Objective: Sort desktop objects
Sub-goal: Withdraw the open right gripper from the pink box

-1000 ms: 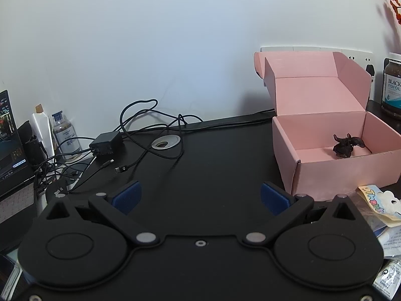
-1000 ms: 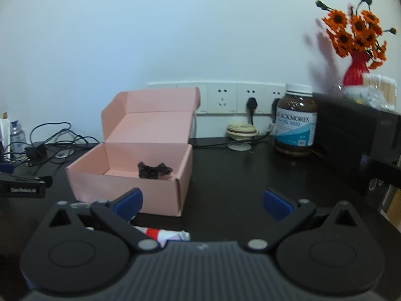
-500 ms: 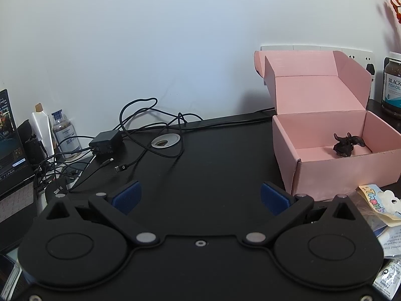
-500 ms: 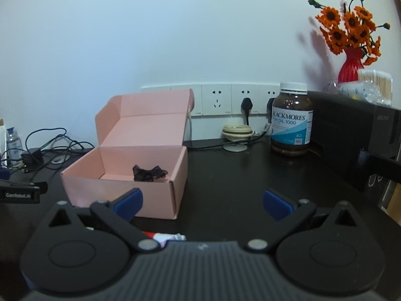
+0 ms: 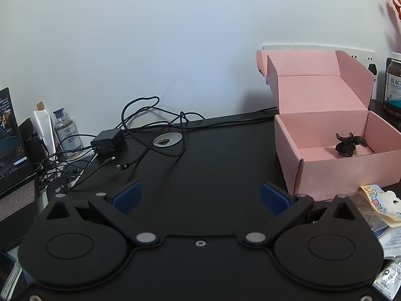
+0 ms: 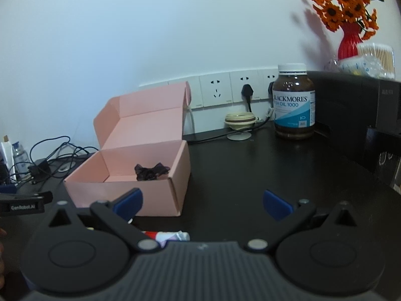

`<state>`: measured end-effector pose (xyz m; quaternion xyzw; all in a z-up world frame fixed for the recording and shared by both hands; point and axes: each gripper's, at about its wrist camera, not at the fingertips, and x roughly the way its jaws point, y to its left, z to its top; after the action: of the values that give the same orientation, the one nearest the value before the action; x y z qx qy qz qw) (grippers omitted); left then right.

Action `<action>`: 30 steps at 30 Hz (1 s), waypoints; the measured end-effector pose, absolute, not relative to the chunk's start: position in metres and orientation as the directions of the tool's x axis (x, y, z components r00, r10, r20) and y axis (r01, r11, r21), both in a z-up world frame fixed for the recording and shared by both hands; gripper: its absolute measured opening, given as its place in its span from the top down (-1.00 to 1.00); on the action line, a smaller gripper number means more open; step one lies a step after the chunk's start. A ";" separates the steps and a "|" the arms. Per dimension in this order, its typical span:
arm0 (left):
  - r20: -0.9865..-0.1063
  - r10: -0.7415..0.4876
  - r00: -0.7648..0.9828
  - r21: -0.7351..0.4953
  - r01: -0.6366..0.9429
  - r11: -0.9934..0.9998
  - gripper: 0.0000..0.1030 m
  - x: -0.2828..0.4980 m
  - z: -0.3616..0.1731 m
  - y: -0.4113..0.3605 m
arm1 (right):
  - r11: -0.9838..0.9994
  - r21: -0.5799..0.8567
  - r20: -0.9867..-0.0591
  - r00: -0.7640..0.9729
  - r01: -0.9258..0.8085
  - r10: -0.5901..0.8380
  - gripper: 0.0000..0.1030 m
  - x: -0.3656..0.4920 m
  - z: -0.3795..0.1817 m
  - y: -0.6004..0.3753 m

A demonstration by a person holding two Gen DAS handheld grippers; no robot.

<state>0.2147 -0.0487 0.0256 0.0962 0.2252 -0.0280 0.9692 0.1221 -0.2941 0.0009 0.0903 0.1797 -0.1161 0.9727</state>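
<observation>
1. A pink cardboard box (image 5: 335, 150) stands open on the black desk (image 5: 213, 170), at the right of the left wrist view and left of centre in the right wrist view (image 6: 140, 173); its lid is folded up toward the wall.
2. Inside lies a small dark bow-like item (image 5: 349, 143), near the box's right front corner in the right wrist view (image 6: 150, 171), with its long axis running left to right across the frame.
3. The left tool (image 5: 200, 198) hovers over bare desk left of the box, its blue pads wide apart and empty.
4. The right tool (image 6: 201, 204) hangs just right of the box's front, its pads also spread with nothing between them.
5. A red-and-white tube (image 6: 166, 235) lies on its side at the lower centre of the right wrist view, long axis left to right, its cap to the right.
6. Printed packets (image 5: 381, 205) lie at the lower right of the left wrist view, in front of the box.
7. A fish oil bottle (image 6: 293, 101) stands upright at the upper right, by the wall sockets (image 6: 225, 91).
8. Tangled cables and a charger (image 5: 107, 138) fill the left.
</observation>
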 end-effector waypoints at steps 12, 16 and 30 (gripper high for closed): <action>-0.439 -0.009 0.899 0.180 0.098 0.979 -1.00 0.214 0.025 -0.049 | 0.965 0.095 -0.376 0.907 0.243 -0.191 -0.99 0.124 0.001 -0.286; -0.440 -0.010 0.898 0.178 0.098 0.979 -1.00 0.215 0.025 -0.049 | 0.964 0.106 -0.380 0.906 0.243 -0.187 -0.99 0.124 0.000 -0.288; -0.439 -0.011 0.898 0.181 0.101 0.978 -1.00 0.214 0.025 -0.049 | 0.966 0.100 -0.383 0.905 0.240 -0.185 -0.99 0.124 0.000 -0.287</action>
<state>0.2136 -0.0489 0.0250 0.1001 0.2236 -0.0288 0.9691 0.1242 -0.2873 0.0000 0.0724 0.1888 -0.1092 0.9732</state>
